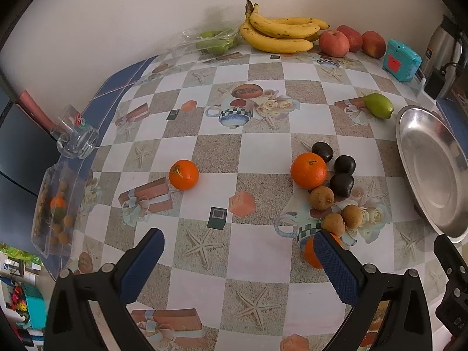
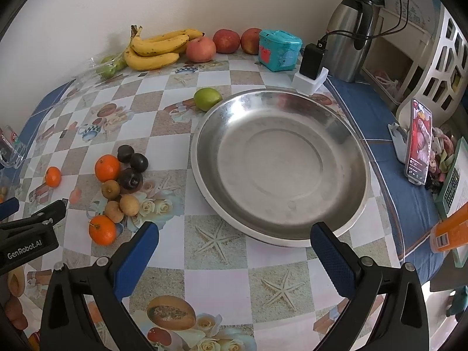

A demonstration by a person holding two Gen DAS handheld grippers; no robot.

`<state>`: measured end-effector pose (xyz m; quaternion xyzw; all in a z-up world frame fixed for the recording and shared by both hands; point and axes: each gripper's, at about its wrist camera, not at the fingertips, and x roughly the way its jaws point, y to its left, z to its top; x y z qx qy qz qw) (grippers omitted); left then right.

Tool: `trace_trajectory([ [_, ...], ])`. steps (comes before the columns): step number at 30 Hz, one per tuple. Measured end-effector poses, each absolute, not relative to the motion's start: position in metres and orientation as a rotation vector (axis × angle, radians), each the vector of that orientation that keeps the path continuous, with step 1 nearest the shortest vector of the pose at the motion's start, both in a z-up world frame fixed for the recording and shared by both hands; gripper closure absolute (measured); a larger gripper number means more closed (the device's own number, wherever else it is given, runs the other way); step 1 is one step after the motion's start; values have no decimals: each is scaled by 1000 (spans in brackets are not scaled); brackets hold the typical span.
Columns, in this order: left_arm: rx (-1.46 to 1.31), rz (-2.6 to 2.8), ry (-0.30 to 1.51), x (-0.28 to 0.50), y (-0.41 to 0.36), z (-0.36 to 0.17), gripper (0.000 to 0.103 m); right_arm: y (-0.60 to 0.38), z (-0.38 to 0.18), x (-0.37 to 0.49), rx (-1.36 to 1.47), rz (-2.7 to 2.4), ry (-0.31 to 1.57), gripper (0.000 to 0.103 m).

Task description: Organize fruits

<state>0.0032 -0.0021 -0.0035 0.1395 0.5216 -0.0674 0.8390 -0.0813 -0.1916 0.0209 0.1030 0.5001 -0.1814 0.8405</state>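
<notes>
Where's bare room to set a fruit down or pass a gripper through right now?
The round steel plate holds nothing. Bare tablecloth lies between the lone small orange and the fruit cluster around the bigger orange, and in front of both open grippers. It is crowded in that cluster and along the wall by the yellow bananas.

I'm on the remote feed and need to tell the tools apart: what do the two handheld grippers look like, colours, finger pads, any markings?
Both look alike. The left gripper and the right gripper each have a black plastic frame with silver bolts at the joints, and two fingers faced with blue textured pads. In the right wrist view, the left gripper's black body carries white "GenRobot.AI" lettering. No cables, hands or sleeves are visible.
</notes>
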Motion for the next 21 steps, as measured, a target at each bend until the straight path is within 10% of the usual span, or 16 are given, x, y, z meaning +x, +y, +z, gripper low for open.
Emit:
trace_trajectory([
  [21,287,-207,1083,-1,-6,1,0,-187,18,-77,181,-412,1073,0],
])
